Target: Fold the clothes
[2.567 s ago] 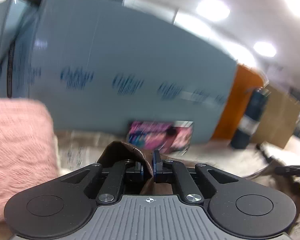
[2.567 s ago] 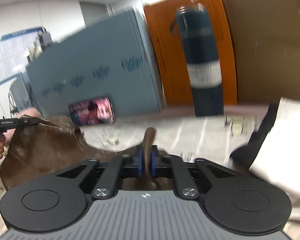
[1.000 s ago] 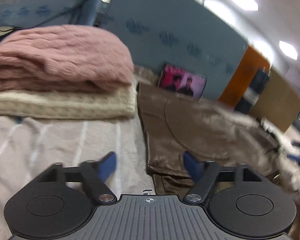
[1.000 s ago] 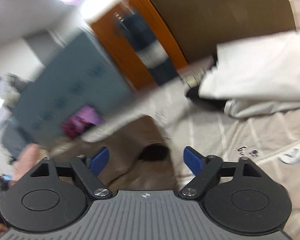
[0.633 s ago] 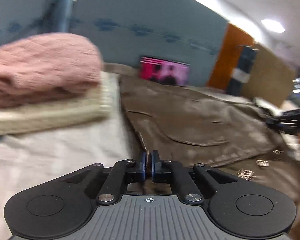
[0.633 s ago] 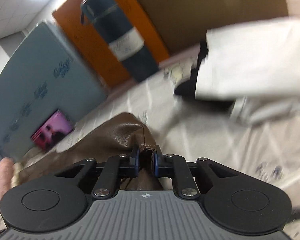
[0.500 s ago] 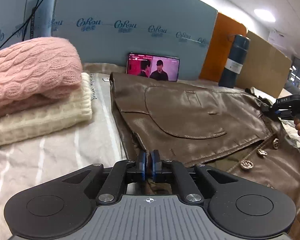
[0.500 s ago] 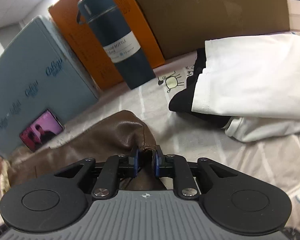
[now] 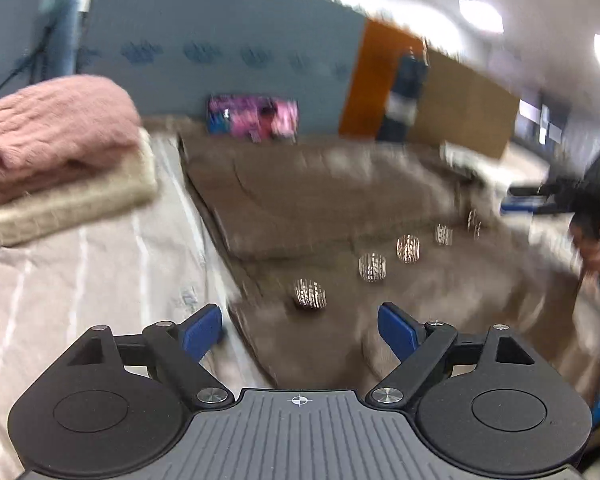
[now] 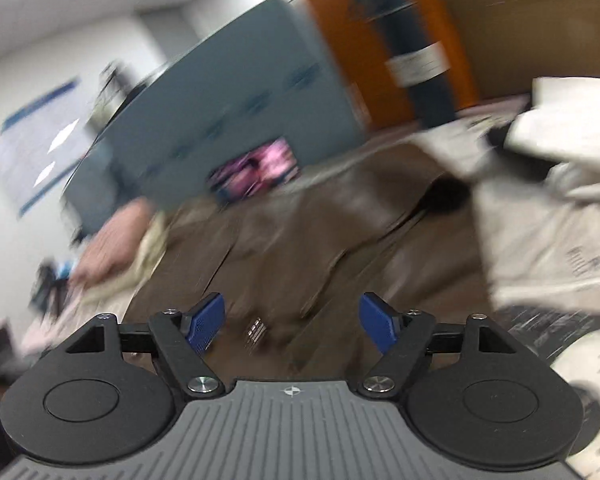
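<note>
While both grippers, left [image 9: 300, 330] and right [image 10: 292, 322], hang wide open and empty over the jacket [image 9: 340, 208], regrip its near hem evenly, clear of buttons [image 9: 372, 267].

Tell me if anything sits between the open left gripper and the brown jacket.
Nothing visible does. The left gripper is open directly over the brown jacket, its near edge and metal buttons just ahead. The pink sweater sits off to the left, clear of the path.

A blue-grey foam board with dark printed lettering [image 9: 220, 48] stands far ahead of the tongs, an orange panel [image 9: 370, 80] (blurred) just right of it. White ceiling lights [image 9: 480, 16] glow above right.
</note>
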Motion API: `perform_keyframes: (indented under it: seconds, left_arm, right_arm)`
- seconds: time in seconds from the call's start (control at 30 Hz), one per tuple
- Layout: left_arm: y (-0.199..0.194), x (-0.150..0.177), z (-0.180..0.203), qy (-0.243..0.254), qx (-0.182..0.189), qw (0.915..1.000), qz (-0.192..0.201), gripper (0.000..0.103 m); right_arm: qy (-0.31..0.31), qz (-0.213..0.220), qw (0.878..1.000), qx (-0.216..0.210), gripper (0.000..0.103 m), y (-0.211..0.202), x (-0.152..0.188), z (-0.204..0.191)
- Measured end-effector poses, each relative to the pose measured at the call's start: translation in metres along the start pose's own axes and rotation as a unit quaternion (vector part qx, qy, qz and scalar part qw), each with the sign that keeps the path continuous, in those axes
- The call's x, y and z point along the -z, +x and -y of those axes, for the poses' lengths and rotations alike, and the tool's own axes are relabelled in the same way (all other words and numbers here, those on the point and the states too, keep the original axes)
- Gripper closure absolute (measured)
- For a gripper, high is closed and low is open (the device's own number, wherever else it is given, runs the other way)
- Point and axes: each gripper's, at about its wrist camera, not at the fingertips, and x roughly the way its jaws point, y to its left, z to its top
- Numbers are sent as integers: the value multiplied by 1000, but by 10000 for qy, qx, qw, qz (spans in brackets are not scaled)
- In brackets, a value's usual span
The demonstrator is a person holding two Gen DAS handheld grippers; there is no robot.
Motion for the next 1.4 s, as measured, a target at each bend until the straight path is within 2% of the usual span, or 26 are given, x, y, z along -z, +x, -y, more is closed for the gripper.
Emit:
perform_keyframes:
  seconds: [0.17,0.23,0.27,0.3,0.37,0.47,0.57,0.67,0.8,0.83,0.87,0.9,0.93,0.97,1.03,1.13,1.17,1.23,1.27,1.3,1.37,1.4]
  left_arm:
    - [-7,2,12,121,8,9994,310,18]
    - [-9,4,15,208,-49,9991,372,40]
    - [-10,5,16,251,-78,9988,403,69]
    - [-11,6,16,270,-223,9985,420,88]
    - [-14,7,15,260,-480,9974,465,101]
    - [-20,5,17,226,-571,9957,695,102]
    - [-28,-3,24,329,-610,9918,1070,102]
    - [-23,-17,25,439,-595,9897,1227,102]
    - [4,-25,23,622,-723,9924,775,101]
    - [9,-24,23,665,-754,9929,641,101]
    - [14,-24,23,709,-785,9931,506,100]
    - [20,-23,23,752,-816,9931,372,94]
    - [19,-23,23,749,-827,9930,380,93]
    - [17,-22,22,736,-834,9929,417,92]
    - [13,-21,20,730,-888,9921,499,86]
    - [2,-19,21,788,-945,9899,700,73]
    - [-1,-18,22,808,-962,9891,768,66]
    - [-16,-17,27,908,-795,9887,893,55]
    - [-24,-16,29,1046,-591,9879,978,47]
    - [-35,-12,35,1221,-353,9863,1049,36]
    - [-52,-3,48,1625,45,9804,1117,19]
    - [-60,2,55,1805,228,9770,1110,15]
  right_arm:
    - [-418,-509,9978,-3,29,27,15,-23]
    - [-516,-538,9972,98,32,31,17,-28]
    - [-540,-534,9970,154,42,32,18,-28]
    - [-546,-519,9969,211,49,31,19,-28]
    - [-621,-474,9963,355,74,29,23,-29]
    - [-707,-393,9956,470,98,22,33,-26]
    - [-808,-140,9954,500,100,6,40,-28]
    - [-788,139,9948,623,100,-4,37,-29]
    - [-775,17,9925,946,99,8,32,-25]
    - [-781,-21,9919,998,96,10,32,-24]
    - [-786,-59,9913,1051,90,12,33,-23]
    - [-779,-79,9910,1083,86,12,33,-22]
    - [-713,-13,9920,1042,70,8,33,-20]
    - [-624,105,9927,1032,49,2,34,-17]
    - [-448,464,9931,978,38,-15,36,-11]
    - [-186,739,9917,1039,34,-36,41,-2]
    - [-132,796,9906,1103,34,-42,43,0]
    - [-253,837,9866,1379,34,-54,50,-1]
    - [-445,873,9845,1453,31,-60,55,-5]
    - [-708,907,9818,1514,27,-67,60,-11]
    - [-1271,952,9740,1618,6,-80,73,-25]
    - [-1566,924,9697,1635,3,-85,78,-32]
